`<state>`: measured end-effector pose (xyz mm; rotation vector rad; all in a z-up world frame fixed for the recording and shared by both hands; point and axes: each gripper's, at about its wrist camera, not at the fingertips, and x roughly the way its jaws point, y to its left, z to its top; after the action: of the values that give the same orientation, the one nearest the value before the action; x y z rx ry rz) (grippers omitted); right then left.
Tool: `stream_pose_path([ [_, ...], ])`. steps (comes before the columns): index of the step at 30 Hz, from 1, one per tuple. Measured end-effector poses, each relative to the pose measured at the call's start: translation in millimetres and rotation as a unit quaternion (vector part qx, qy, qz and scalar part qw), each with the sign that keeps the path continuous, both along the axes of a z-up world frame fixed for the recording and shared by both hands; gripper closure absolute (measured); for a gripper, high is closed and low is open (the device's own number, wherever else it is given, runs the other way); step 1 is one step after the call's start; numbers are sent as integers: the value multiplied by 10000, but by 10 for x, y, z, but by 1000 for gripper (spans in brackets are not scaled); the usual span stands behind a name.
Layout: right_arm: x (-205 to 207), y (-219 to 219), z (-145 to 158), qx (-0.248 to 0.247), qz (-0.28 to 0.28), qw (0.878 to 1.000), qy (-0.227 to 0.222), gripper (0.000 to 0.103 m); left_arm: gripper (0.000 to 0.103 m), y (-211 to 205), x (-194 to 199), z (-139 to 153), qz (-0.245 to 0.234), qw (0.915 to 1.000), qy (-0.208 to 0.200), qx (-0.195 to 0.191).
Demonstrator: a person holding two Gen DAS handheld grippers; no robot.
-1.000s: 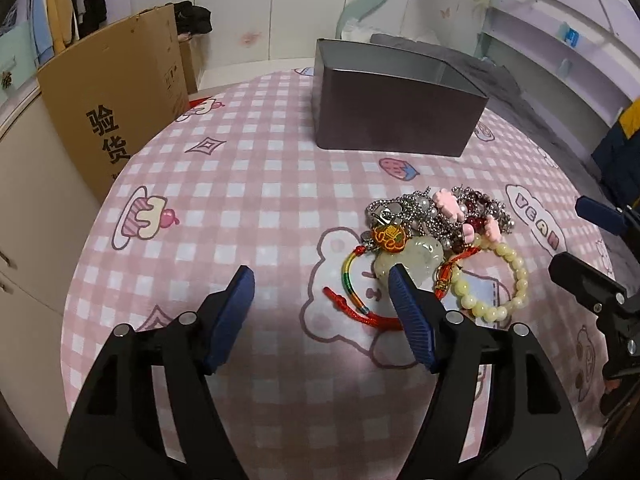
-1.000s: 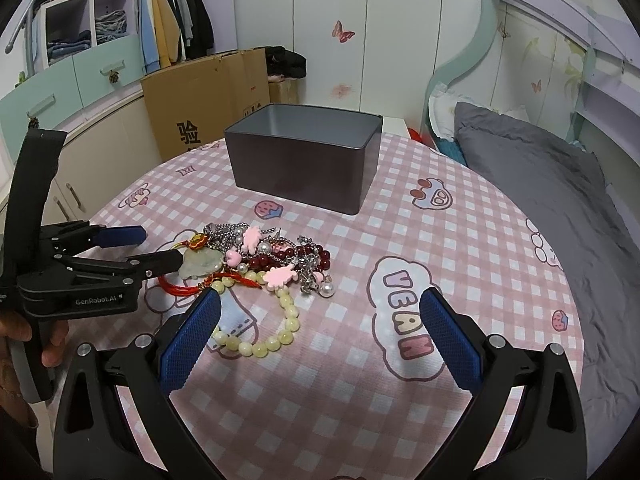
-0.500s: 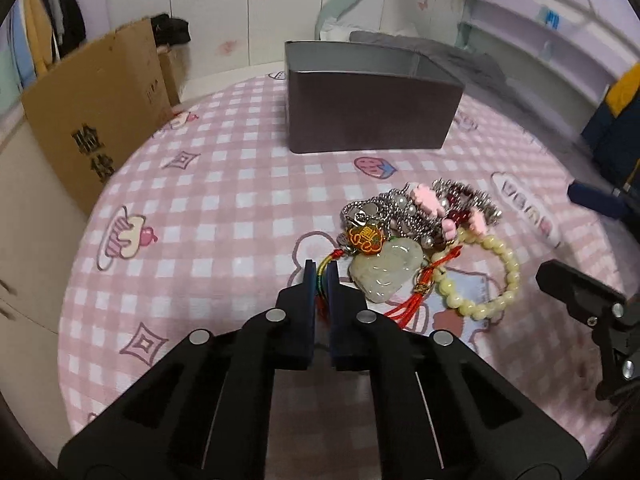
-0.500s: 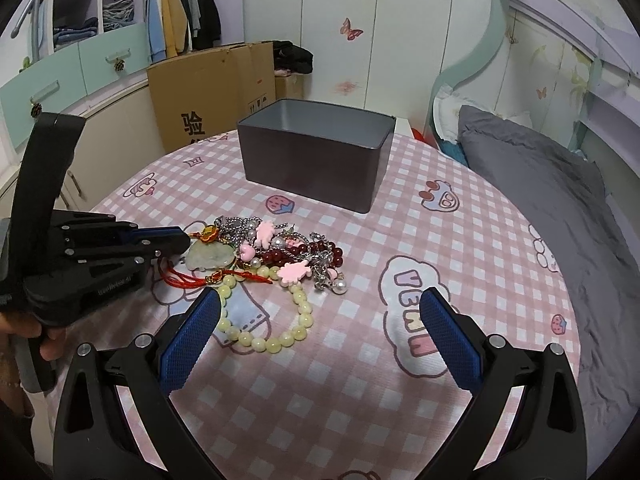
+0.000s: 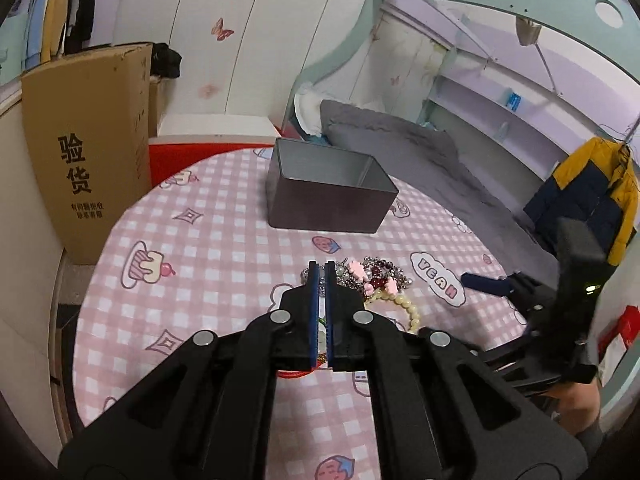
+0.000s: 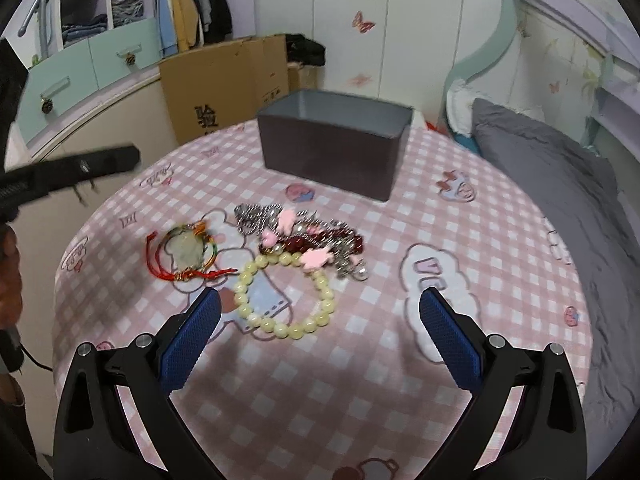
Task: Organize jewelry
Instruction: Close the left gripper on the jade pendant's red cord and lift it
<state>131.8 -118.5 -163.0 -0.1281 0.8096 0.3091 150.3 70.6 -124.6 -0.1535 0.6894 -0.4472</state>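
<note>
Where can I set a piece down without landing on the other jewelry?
Bare tablecloth in front of the cream bead bracelet, and left of the gray box. Right of the tangled pile is free too. Crowded: centre, pile to jade bracelet.

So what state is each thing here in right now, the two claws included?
left gripper: shut; whether it pinches anything is unclear
right gripper: open, empty
grey box: upright, open-topped
jade pendant bracelet: blurred, apart from the pile
bead bracelet: lying flat, round
jewelry pile: tangled
</note>
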Motion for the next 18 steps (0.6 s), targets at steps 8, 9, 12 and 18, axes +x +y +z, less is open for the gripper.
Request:
stream_pose_path([
  [8,-23,78,-16,-124,83,9999,61,16,99,-5,-28,-236,-104,9987,378,323],
  [9,-18,82,-23,-122,77,9999,79,16,99,-41,-25,-298,-176,9976,509,426],
  [12,-11,78,-39,-124,44,9999,111,16,99,-102,-57,-400,-285,9958,621,609],
  [18,-10,61,-47,-127,22,9998,125,16,99,-154,-32,-509,-202,9939,795,739],
])
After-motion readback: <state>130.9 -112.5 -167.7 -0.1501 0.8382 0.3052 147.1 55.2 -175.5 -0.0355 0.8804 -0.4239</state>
